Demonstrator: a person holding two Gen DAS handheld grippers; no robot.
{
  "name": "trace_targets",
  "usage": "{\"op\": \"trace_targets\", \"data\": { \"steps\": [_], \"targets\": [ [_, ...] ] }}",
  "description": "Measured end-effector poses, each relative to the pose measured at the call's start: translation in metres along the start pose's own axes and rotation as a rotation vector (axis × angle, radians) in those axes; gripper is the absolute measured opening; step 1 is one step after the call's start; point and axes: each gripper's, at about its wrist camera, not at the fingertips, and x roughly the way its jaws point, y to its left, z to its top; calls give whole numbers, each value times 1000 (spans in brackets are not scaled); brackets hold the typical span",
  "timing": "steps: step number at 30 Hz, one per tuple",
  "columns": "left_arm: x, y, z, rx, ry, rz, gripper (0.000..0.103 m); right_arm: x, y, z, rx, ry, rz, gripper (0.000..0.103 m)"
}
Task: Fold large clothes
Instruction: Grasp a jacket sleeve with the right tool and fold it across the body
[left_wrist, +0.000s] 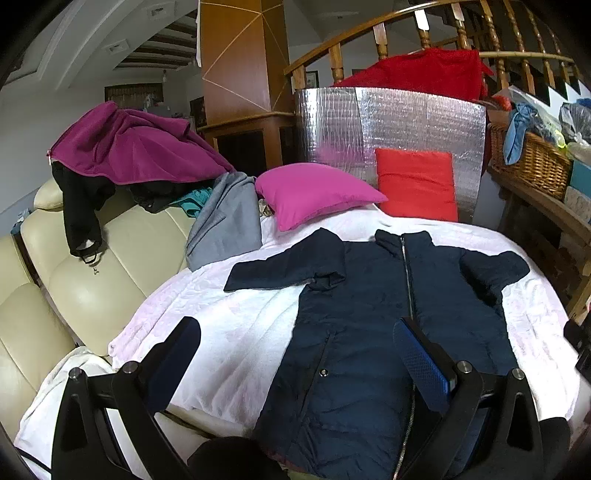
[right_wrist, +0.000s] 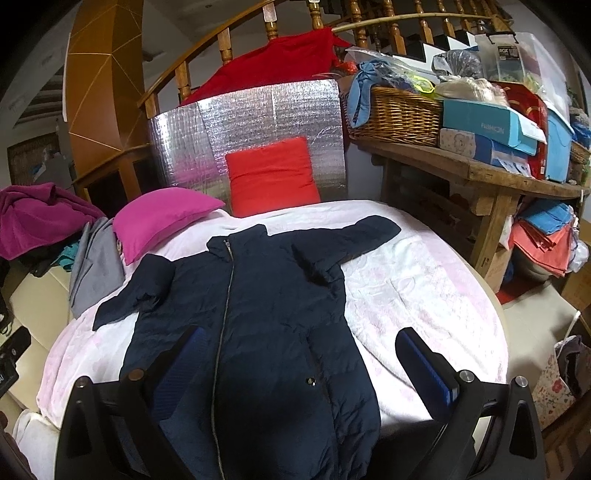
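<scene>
navy quilted jacket (left_wrist: 369, 325) lies flat, front up and zipped, on a pale pink blanket (left_wrist: 229, 332) that covers the bed, its collar toward the far edge and its hem at the near edge, both sleeves spread out sideways with the cuffs bent back toward the body; in the right wrist view the same jacket (right_wrist: 266, 321) sits a little toward the left side of the blanket (right_wrist: 424, 288). the left gripper (left_wrist: 297, 354) hovers over the near edge with its jaws wide apart and nothing between them, one blue pad above the bare blanket and the other above the jacket's front near the zip. the right gripper (right_wrist: 299, 362) hovers likewise, jaws wide apart and empty, one pad over the jacket's lower front and the other over the blanket beside the hem. at the far edge a magenta pillow (left_wrist: 314, 195) lies toward the far left corner and a red cushion (left_wrist: 417, 184) leans upright against a silver foil panel (left_wrist: 391, 125). a grey garment (left_wrist: 229, 221) drapes over the left edge onto a cream sofa (left_wrist: 92, 280), where a purple fleece (left_wrist: 129, 144) is heaped. a wicker basket (right_wrist: 399, 114) stands on a wooden desk (right_wrist: 480, 173) just past the right edge
</scene>
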Motion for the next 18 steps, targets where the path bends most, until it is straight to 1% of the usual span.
{"op": "trace_targets", "data": {
  "steps": [1,3,5,9,10,12,13,14,16,18],
  "targets": [
    [9,-3,1,-6,11,-10,103,7,-4,5,9,3,-5,103],
    [25,-8,3,21,49,-12,103,23,-12,14,18,0,-23,103],
    [53,-19,6,32,106,-32,103,42,-22,25,40,-1,-19,103],
    [117,-51,5,68,204,-34,103,92,-49,43,114,31,-20,103],
    [141,-63,1,84,241,-31,103,108,-56,46,133,44,-24,103],
    [170,-78,-6,104,290,-23,103,143,-71,52,168,85,-30,103],
    [192,-90,-11,117,322,-16,103,159,-77,54,183,106,-31,103],
    [207,-97,-15,122,342,-15,103,174,-83,54,197,124,-32,103],
    [239,-114,-24,132,398,-18,103,210,-98,57,238,163,-21,103],
    [261,-126,-28,139,417,-13,103,244,-113,60,293,196,1,103]
  ]
}}
